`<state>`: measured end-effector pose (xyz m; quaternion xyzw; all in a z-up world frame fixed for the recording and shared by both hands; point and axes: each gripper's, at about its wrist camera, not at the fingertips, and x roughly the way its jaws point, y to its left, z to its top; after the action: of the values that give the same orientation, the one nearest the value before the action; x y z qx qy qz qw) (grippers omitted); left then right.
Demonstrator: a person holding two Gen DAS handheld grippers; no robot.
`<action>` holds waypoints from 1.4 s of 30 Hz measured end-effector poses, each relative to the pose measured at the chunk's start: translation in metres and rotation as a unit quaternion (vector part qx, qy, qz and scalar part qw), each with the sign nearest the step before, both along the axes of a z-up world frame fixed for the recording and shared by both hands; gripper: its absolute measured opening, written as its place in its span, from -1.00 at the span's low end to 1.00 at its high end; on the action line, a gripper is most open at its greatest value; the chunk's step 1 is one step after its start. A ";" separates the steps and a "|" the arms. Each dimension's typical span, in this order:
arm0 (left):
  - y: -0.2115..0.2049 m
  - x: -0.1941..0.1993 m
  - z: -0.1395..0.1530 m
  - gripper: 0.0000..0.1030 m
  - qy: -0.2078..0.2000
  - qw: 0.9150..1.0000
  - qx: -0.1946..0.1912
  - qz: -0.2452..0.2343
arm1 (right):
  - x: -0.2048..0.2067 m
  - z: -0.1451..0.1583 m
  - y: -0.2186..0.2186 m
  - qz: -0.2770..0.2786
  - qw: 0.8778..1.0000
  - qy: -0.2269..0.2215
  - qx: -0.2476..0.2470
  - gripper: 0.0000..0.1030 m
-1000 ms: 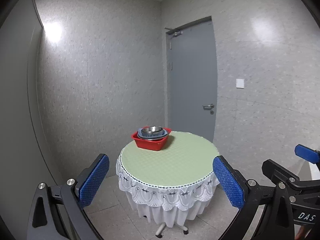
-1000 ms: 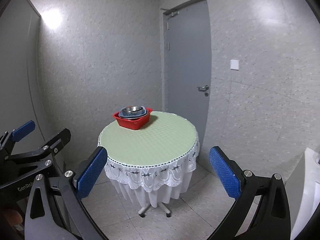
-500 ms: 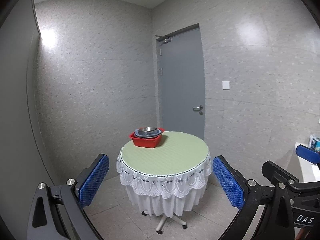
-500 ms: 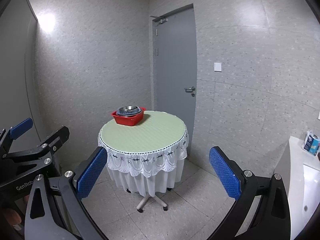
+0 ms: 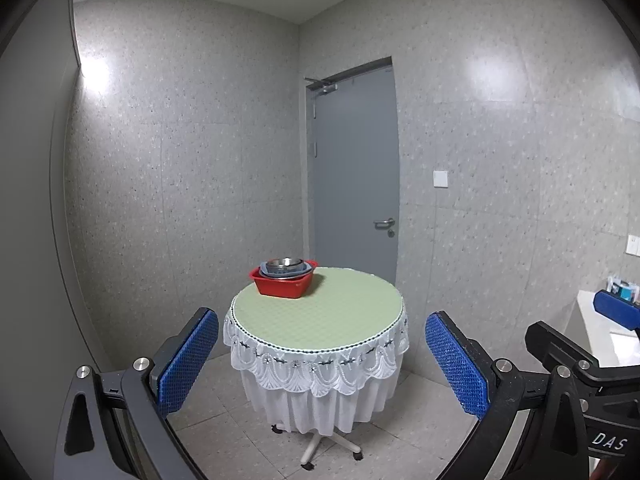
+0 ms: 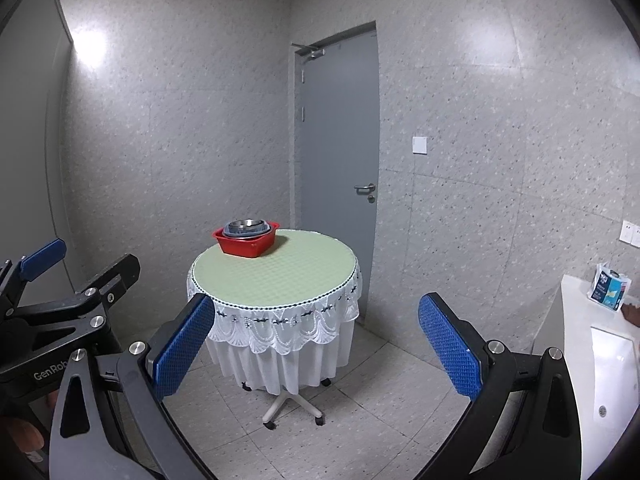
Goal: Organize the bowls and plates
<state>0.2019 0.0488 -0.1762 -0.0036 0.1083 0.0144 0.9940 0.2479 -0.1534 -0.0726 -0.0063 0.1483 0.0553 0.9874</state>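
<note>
Well back from the round bench (image 5: 320, 312), both tools hang in the air with nothing between their blue pads. The left tool (image 5: 322, 360) has its jaws spread wide, one pad low on the left of its view and the other low on the right, and it grips nothing. The right tool (image 6: 316, 344) is spread just as wide and is likewise empty. In the right wrist view the left tool's black frame shows at the left edge, and in the left wrist view the right tool's frame shows at the right edge, so the two are held side by side. The bench wears a pale green checked cloth with a white lace skirt and stands on a wheeled pedestal base (image 6: 292, 408). A red basin (image 5: 284, 282) sits at the far left part of the bench top, near the rim. Inside it rests a stack of dishes: a metal bowl (image 5: 285, 263) lies on top, nested in what seem to be bluish-grey plates or bowls (image 5: 266, 271), though their number cannot be told at this range. Behind the bench stands a closed grey door (image 5: 356, 176), and a white counter (image 6: 576, 312) with a small packet (image 6: 610, 288) on it lies at the right.
</note>
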 end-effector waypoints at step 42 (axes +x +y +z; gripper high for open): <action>0.004 0.060 -0.009 0.99 -0.007 1.000 0.013 0.002 | 0.036 -0.003 -0.008 0.003 1.000 -0.010 0.003 1.00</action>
<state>0.2618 0.0527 -0.1847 0.0090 0.1014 0.0182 0.9946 0.2844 -0.1616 -0.0756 -0.0047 0.1384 0.0582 0.9887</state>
